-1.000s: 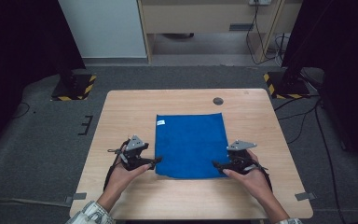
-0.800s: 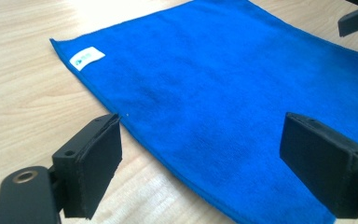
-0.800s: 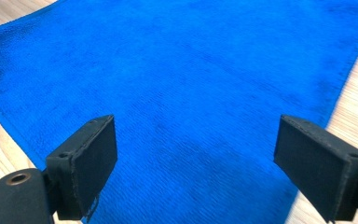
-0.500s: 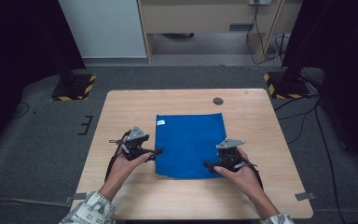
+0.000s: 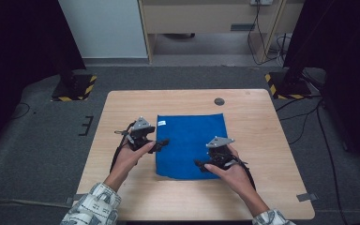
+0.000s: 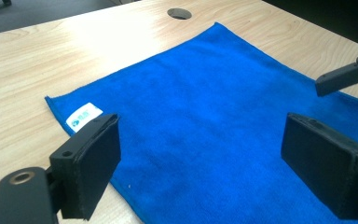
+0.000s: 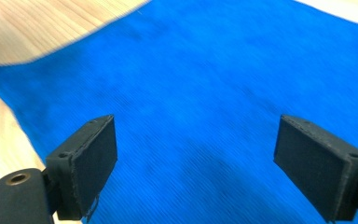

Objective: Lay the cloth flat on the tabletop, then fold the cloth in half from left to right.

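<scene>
The cloth (image 5: 191,144) lies flat and blue on the middle of the table (image 5: 262,140), a small white label (image 5: 161,123) at its far left corner. The left gripper (image 5: 161,143) hangs just over the cloth's left edge, jaws spread wide with nothing between them; in its own view the cloth (image 6: 223,126) runs out ahead between the two black pads, the label (image 6: 83,115) just beyond the left one. The right gripper (image 5: 200,164) hovers over the near right part of the cloth, jaws likewise spread and gripping nothing, the blue weave (image 7: 200,107) showing between its pads. Each gripper sits in a hand, and patterned sleeves (image 5: 93,206) come in from the near edge. A round grommet hole (image 5: 219,101) sits in the tabletop just beyond the cloth's far right corner, apart from it. Nothing lies on the cloth. Past the table stand two dark stands with yellow-and-black striped feet (image 5: 75,87), and cables (image 5: 309,112) trail over the grey floor to the right.
</scene>
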`<state>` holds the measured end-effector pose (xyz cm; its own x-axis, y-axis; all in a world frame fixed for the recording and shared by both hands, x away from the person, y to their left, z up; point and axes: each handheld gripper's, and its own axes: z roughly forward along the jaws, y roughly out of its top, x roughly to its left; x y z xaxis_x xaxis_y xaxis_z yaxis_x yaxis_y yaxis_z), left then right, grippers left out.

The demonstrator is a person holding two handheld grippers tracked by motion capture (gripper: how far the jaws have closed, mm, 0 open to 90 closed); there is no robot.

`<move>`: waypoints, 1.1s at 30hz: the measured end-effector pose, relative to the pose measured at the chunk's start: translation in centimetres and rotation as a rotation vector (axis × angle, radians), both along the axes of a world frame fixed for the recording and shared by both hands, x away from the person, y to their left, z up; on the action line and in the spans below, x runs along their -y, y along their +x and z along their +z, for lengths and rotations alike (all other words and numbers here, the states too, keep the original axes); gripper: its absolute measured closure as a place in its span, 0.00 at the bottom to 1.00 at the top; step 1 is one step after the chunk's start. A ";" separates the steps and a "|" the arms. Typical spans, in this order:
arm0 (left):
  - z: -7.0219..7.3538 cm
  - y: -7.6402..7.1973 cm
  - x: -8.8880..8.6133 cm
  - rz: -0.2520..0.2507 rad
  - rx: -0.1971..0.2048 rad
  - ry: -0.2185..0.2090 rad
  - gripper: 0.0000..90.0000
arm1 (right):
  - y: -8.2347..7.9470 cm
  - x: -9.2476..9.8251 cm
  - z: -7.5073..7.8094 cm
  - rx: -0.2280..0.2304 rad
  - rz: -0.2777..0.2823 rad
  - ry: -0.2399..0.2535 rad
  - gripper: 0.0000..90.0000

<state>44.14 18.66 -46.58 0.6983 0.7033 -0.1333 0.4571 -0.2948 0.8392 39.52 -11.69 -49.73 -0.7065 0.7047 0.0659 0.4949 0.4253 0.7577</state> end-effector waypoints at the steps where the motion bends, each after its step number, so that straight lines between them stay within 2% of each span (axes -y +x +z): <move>1: 0.0 0.2 0.0 -0.002 0.000 -0.001 0.12 | 0.0 -0.3 0.1 0.003 0.010 0.004 0.15; 3: 0.1 0.6 0.1 -0.013 -0.011 0.005 0.11 | 0.0 -1.1 0.2 0.002 0.026 0.007 0.15; 5: 0.2 1.1 0.1 0.000 -0.010 0.011 0.11 | 0.0 -1.9 0.3 0.005 0.041 0.000 0.17; 12: 0.7 2.9 -0.4 0.017 -0.016 -0.010 0.10 | -0.3 -4.9 0.1 -0.006 0.098 -0.005 0.27; 15: 0.8 3.5 -0.5 0.023 -0.023 0.002 0.10 | -0.5 -6.0 -0.1 -0.005 0.116 -0.006 0.30; 23: 0.9 4.2 -0.5 0.036 -0.032 0.003 0.10 | -0.8 -8.3 -0.4 -0.012 0.156 -0.021 0.37; 27: 1.0 4.7 -0.4 0.034 -0.043 0.029 0.10 | -0.8 -9.1 -0.5 -0.018 0.171 -0.023 0.40; 33: 1.1 5.4 -0.8 0.052 -0.051 0.029 0.10 | -1.2 -10.5 -0.8 -0.014 0.193 -0.015 0.46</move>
<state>49.51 19.47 -45.47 0.6533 0.7428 -0.1468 0.5144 -0.2931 0.8059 38.30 -1.19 -50.56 -0.8274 0.5575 0.0673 0.4138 0.5244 0.7441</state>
